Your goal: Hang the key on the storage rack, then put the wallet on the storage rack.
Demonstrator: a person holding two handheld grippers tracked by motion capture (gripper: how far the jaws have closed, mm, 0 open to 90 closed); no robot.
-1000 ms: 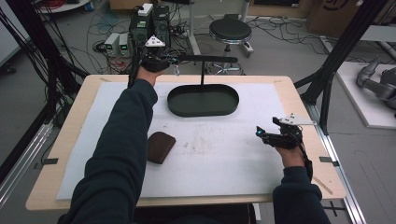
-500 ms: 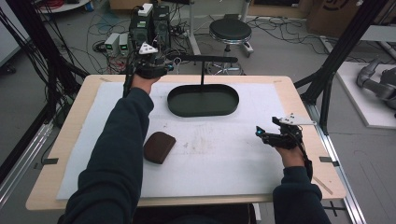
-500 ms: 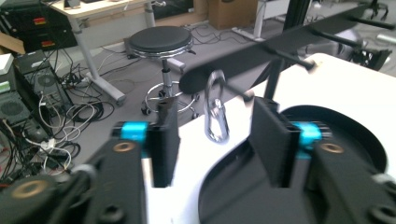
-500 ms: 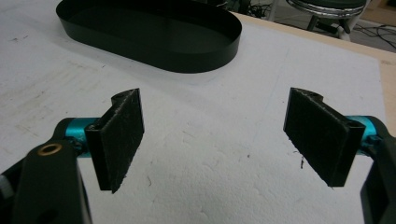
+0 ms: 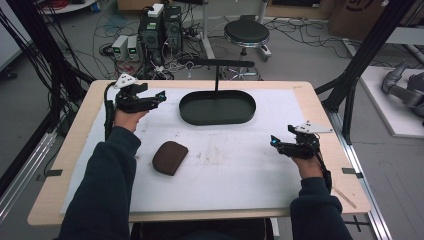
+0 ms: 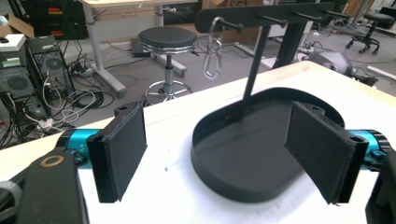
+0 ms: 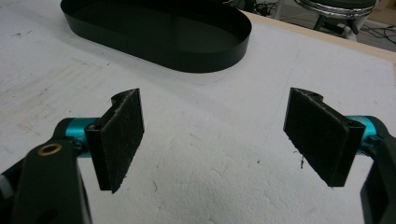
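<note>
No readable text, labels or numbers anywhere.

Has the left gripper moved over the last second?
Yes. The left gripper has drawn back from the table's far edge toward the person, left of the black tray.

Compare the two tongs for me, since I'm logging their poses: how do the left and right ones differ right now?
The left tongs sit at the table's far left, close beside the black oval tray; the right tongs sit nearer the person, on the right, well apart from the tray. The left ones face the tray and its hanger stand; the right ones point across bare white mat. Both are open and empty.
</note>
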